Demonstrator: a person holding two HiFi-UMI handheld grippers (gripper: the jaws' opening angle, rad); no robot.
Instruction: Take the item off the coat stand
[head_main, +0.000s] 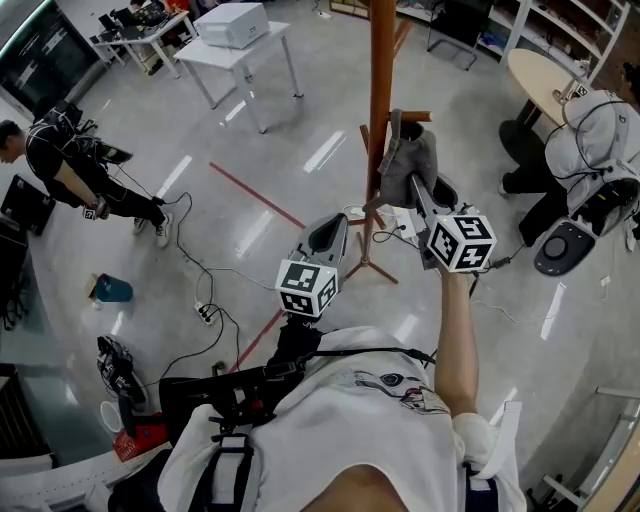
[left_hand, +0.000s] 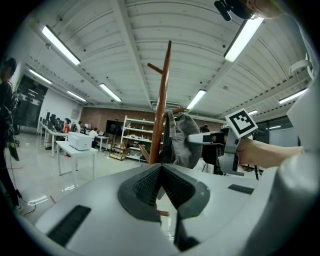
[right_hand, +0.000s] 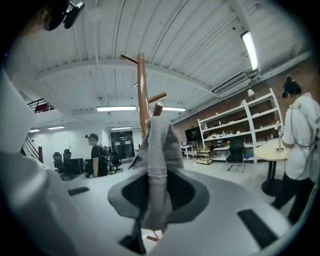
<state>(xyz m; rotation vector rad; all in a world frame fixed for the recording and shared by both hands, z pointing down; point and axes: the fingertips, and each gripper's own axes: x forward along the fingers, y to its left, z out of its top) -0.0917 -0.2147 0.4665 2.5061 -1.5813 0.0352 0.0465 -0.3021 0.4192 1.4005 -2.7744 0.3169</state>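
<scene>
A brown wooden coat stand (head_main: 380, 100) rises in front of me. A grey fabric item (head_main: 412, 158) hangs from one of its upper pegs. My right gripper (head_main: 408, 188) is raised to that item and is shut on its lower part. In the right gripper view the grey fabric (right_hand: 157, 145) runs down between the jaws, with the stand's pole (right_hand: 143, 100) behind it. My left gripper (head_main: 335, 232) is held lower, left of the pole, shut and empty. From the left gripper view the grey item (left_hand: 183, 140) hangs right of the pole (left_hand: 161, 115).
The stand's feet (head_main: 372, 268) spread on the grey floor. A white table with a printer (head_main: 236, 40) stands far left, a round table (head_main: 545, 75) far right. One person (head_main: 60, 160) stands at left, another in white (head_main: 595, 150) at right. Cables (head_main: 200, 300) trail across the floor.
</scene>
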